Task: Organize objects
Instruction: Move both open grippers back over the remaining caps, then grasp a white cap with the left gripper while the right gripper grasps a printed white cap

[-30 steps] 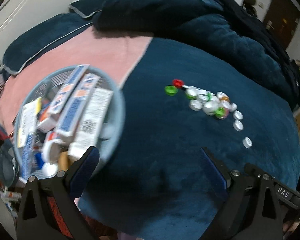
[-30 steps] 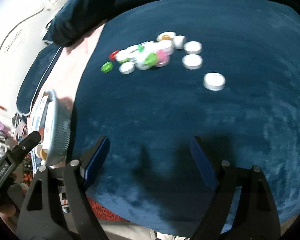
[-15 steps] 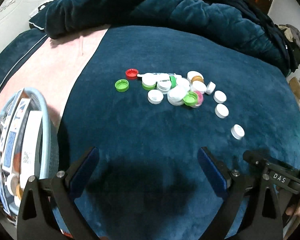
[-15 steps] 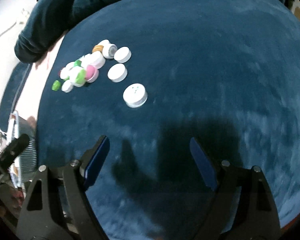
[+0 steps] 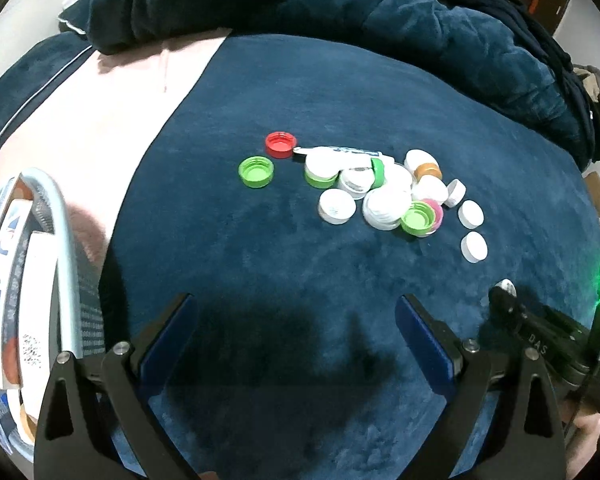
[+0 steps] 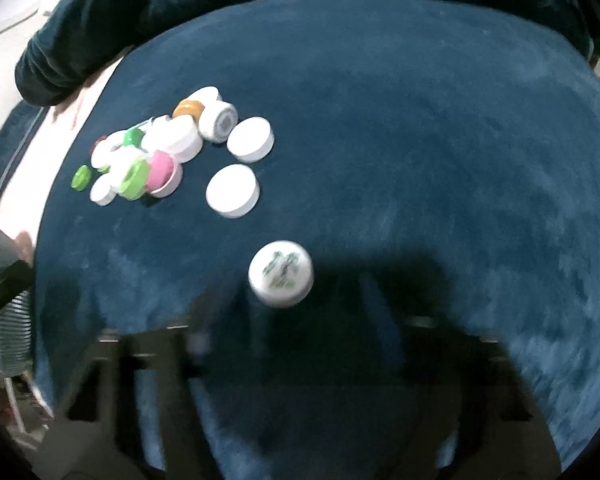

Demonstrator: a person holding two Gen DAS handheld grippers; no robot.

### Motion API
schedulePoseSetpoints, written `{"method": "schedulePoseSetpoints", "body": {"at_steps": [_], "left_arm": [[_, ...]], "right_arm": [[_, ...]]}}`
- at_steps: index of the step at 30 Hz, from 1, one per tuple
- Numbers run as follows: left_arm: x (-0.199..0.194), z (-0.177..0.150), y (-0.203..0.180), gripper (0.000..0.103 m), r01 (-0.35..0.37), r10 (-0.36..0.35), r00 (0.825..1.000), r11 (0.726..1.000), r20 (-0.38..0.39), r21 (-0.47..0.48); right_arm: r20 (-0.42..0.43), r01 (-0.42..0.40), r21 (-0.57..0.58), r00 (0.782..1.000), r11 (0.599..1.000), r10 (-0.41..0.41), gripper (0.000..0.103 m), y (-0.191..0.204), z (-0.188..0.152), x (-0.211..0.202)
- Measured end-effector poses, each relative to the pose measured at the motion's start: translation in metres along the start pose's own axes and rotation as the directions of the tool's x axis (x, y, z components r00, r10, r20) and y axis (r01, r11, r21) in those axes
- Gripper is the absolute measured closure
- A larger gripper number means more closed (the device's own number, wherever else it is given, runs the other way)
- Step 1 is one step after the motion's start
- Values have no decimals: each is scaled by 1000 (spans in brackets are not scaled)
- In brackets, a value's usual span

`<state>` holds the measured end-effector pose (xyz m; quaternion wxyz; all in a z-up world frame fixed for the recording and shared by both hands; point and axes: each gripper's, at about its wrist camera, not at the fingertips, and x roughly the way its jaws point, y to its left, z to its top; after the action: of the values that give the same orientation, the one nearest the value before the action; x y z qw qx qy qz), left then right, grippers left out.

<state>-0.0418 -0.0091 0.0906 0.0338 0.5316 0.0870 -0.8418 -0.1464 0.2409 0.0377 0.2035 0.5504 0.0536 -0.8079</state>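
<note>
A plush, dark blue blanket (image 5: pixel 340 280) with a short velvety nap covers the bed, and a scatter of small round plastic bottle caps (image 5: pixel 380 192) lies on it ahead of the left tongs (image 5: pixel 296 328), well apart from the tips. Most caps are white and ribbed; a red cap (image 5: pixel 280 145) and a green cap (image 5: pixel 256 172) lie open side up at the left of the heap, both apart from it, and a second green one leans on a pink cap (image 6: pixel 161 172) at the near edge. The left tongs hover low and level over the blanket, blue-padded fingers (image 5: pixel 424 346) spread wide with nothing between them. To their left stands a pale blue, ribbed round basket (image 5: pixel 60 216) packed with flat cardboard boxes; only this view shows its contents. The right tongs (image 6: pixel 292 320) are smeared by motion blur, so I cannot tell whether they are apart or together. Just ahead of them sits a lone white cap with green print (image 6: pixel 281 278), flat side up, close to the tips; whether it touches them is unclear. In the left view this cap is mostly hidden behind the right tongs' black body. Two plain white caps (image 6: pixel 233 190) lie further ahead and to the left, between the printed cap and the heap. A crumpled dark blue duvet (image 5: pixel 420 20) is piled beyond everything.
</note>
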Motion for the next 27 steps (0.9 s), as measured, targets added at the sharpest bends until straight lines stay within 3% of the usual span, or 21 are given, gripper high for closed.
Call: {"method": "schedulePoseSetpoints", "body": {"at_steps": [5, 9, 13, 21, 22, 24, 25, 27], "left_arm": [[6, 4, -32, 4, 46, -49, 998, 994, 29, 97], [18, 5, -77, 5, 86, -96, 995, 970, 36, 226], [35, 5, -114, 12, 108, -121, 992, 947, 24, 301], [75, 11, -160, 22, 120, -126, 992, 932, -6, 341], [80, 12, -164, 24, 122, -125, 992, 932, -14, 341], [89, 13, -169, 63, 130, -129, 991, 928, -26, 350], [91, 13, -170, 70, 132, -131, 991, 925, -25, 358], [91, 14, -169, 72, 140, -147, 989, 925, -6, 352]], "right_arm": [[-13, -73, 102, 997, 992, 75, 72, -21, 9, -15], [-6, -91, 174, 996, 981, 93, 72, -45, 27, -44], [-7, -71, 170, 997, 983, 73, 72, -64, 34, -63], [-45, -79, 216, 995, 973, 91, 72, -78, 35, -45], [-47, -85, 220, 994, 972, 97, 72, -80, 35, -45], [-50, -96, 232, 993, 968, 111, 72, -82, 36, -44], [-50, -102, 235, 992, 967, 117, 72, -83, 36, -43], [-53, -108, 235, 991, 966, 124, 72, -81, 36, -42]]}}
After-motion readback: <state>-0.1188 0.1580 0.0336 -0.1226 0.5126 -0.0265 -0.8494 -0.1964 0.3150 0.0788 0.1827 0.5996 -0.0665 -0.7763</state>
